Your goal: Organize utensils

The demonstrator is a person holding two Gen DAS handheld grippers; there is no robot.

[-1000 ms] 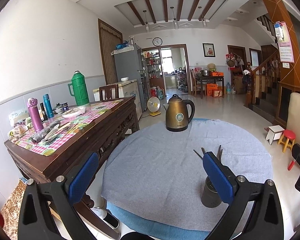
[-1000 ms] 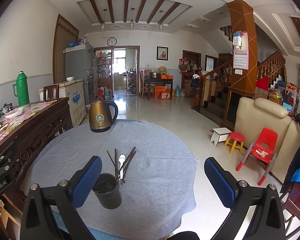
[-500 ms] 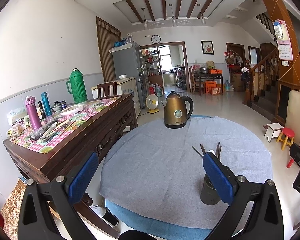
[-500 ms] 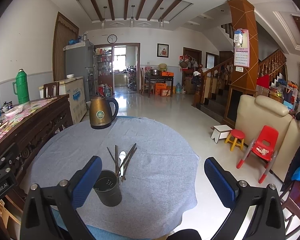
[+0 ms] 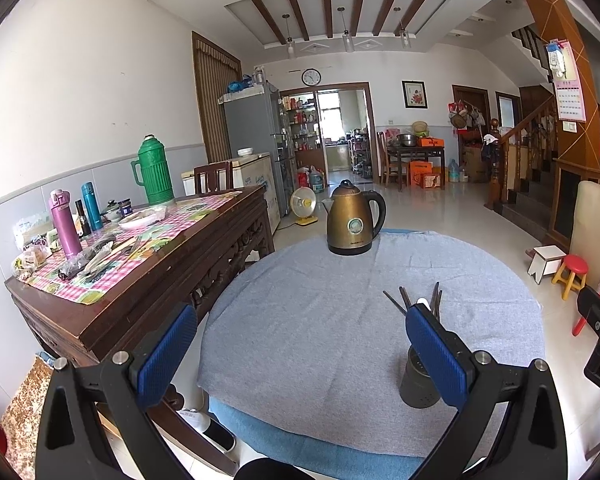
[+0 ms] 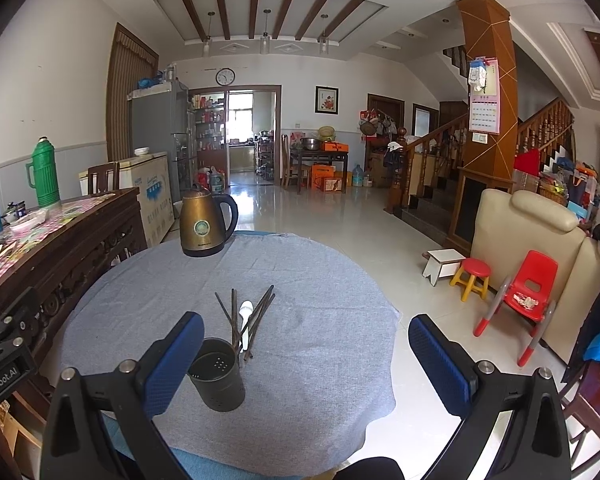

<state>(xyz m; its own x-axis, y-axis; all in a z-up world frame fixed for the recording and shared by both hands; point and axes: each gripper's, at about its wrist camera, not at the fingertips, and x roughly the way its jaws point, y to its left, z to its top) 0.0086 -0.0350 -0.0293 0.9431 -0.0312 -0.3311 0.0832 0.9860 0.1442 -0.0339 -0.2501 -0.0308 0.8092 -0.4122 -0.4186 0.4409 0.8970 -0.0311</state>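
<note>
A dark perforated utensil cup stands upright and empty near the front of the round table, which is covered by a grey cloth. Just behind the cup, several dark chopsticks and a white spoon lie on the cloth. My right gripper hovers open, with the cup beside its left finger. My left gripper is open too and holds nothing. In its view the right finger half hides the cup, and the chopsticks' tips poke out above that finger.
A brass kettle stands at the table's far edge. A dark wooden sideboard with flasks and clutter sits close on the left. On the floor to the right are a white stool, a red-topped stool and a red chair.
Both views have drifted slightly, with the table sitting a little lower and nearer. Nothing on the table has moved, and both grippers stay open.
</note>
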